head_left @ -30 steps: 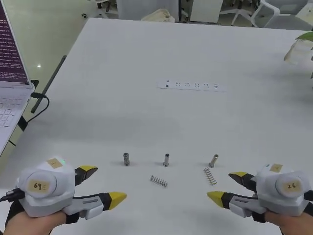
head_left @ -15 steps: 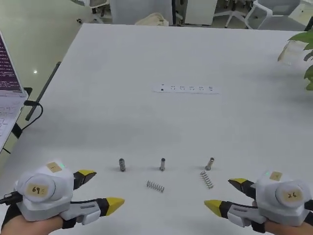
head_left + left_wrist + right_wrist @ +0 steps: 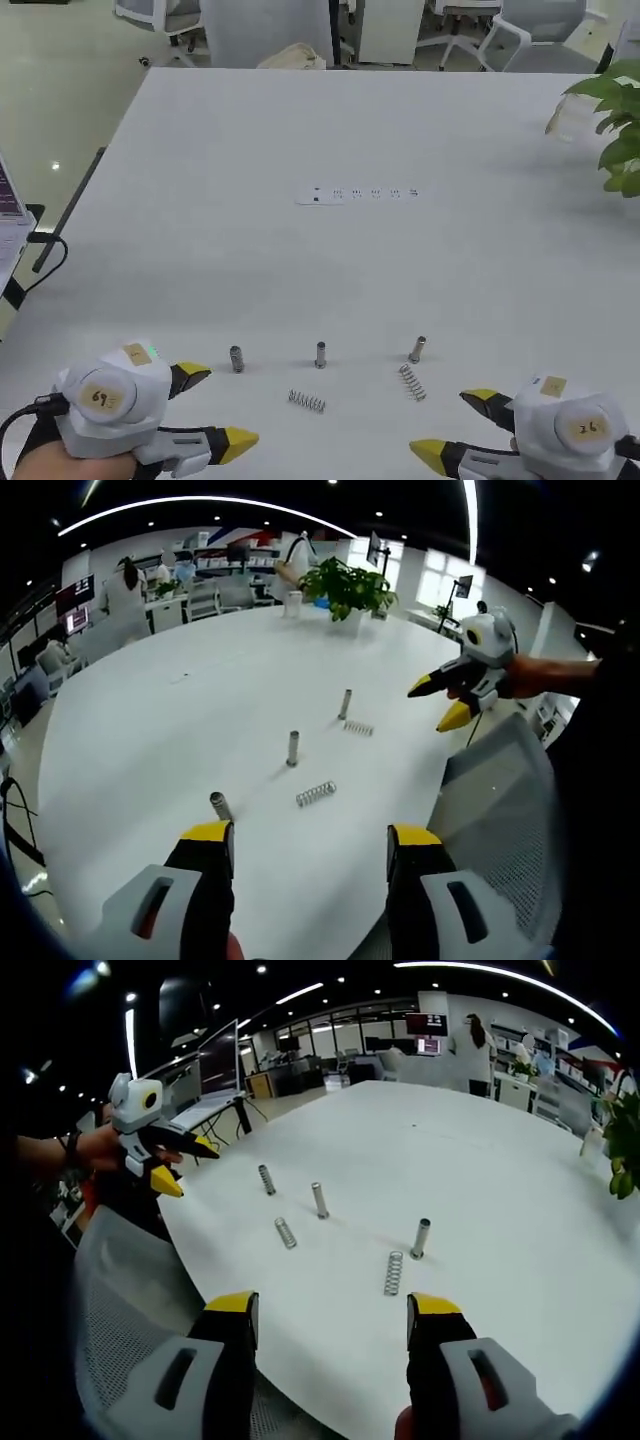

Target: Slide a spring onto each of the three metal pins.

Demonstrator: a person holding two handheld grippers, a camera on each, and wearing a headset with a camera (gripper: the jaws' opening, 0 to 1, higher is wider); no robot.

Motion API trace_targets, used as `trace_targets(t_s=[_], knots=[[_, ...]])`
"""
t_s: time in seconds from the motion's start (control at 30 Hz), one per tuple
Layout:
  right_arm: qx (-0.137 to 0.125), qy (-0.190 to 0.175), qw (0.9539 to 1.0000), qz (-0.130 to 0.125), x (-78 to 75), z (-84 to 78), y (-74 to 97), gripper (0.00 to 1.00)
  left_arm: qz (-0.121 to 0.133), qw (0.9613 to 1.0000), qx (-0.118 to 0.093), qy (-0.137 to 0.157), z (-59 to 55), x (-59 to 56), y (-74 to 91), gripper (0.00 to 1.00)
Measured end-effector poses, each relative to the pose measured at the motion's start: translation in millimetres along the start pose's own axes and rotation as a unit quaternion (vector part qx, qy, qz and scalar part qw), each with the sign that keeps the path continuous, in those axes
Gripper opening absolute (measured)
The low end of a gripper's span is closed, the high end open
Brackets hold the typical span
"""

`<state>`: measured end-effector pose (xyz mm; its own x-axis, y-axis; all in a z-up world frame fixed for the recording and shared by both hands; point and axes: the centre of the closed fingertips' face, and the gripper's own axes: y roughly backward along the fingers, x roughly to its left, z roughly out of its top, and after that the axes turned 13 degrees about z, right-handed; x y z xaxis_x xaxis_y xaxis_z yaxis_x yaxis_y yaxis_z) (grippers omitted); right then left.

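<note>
Our head view swings to the right, so the laptop [image 3: 5, 215] slips almost off the left edge and more of the plant [image 3: 612, 130] comes in at the right; that is the camera moving, not the things on the worktop [image 3: 350, 260]; measured against the pins, the left gripper [image 3: 218, 405] edges a little rightward, closer to the leftmost pin [image 3: 236, 358]; the right gripper [image 3: 452, 423] draws back slightly toward us, widening its gap to the loose spring [image 3: 411, 381] by the right pin [image 3: 418, 348].
</note>
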<state>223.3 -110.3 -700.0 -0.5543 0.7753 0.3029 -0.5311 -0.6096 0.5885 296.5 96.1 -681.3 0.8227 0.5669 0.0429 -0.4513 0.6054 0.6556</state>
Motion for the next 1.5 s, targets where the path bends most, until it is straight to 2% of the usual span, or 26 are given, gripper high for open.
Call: trace_targets(t_s=[0.2, 0.4, 0.63, 0.97, 1.2, 1.37, 1.5], knots=[[0.005, 0.002, 1.0000, 0.007, 5.8, -1.6, -3.6, 0.59, -0.024, 0.9989, 0.017, -0.038, -4.2, -2.7, -11.7, 0.56], [0.001, 0.002, 1.0000, 0.004, 6.0, 0.7, -1.9, 0.58, -0.038, 0.9965, 0.026, -0.070, -2.1, -4.8, -22.5, 0.55], [0.001, 0.003, 1.0000, -0.003, 1.9, 2.3, 4.4, 0.58, -0.055, 0.9937, 0.030, -0.093, 3.4, -9.3, -35.1, 0.54], [0.000, 0.001, 1.0000, -0.008, 2.8, 2.0, 7.9, 0.57, -0.075, 0.9850, 0.044, -0.149, 4.2, -13.3, -54.2, 0.52], [0.000, 0.001, 0.9999, -0.011, 2.2, 2.5, 9.5, 0.57, -0.085, 0.9801, 0.048, -0.172, 5.6, -17.9, -66.4, 0.49], [0.000, 0.001, 0.9999, -0.013, 1.8, 2.8, 10.4, 0.57, -0.091, 0.9794, 0.049, -0.174, 9.2, -21.1, -78.1, 0.46], [0.001, -0.001, 0.9999, -0.014, 2.6, 1.8, 10.5, 0.57, -0.096, 0.9765, 0.055, -0.185, 7.0, -25.4, -88.5, 0.43]])
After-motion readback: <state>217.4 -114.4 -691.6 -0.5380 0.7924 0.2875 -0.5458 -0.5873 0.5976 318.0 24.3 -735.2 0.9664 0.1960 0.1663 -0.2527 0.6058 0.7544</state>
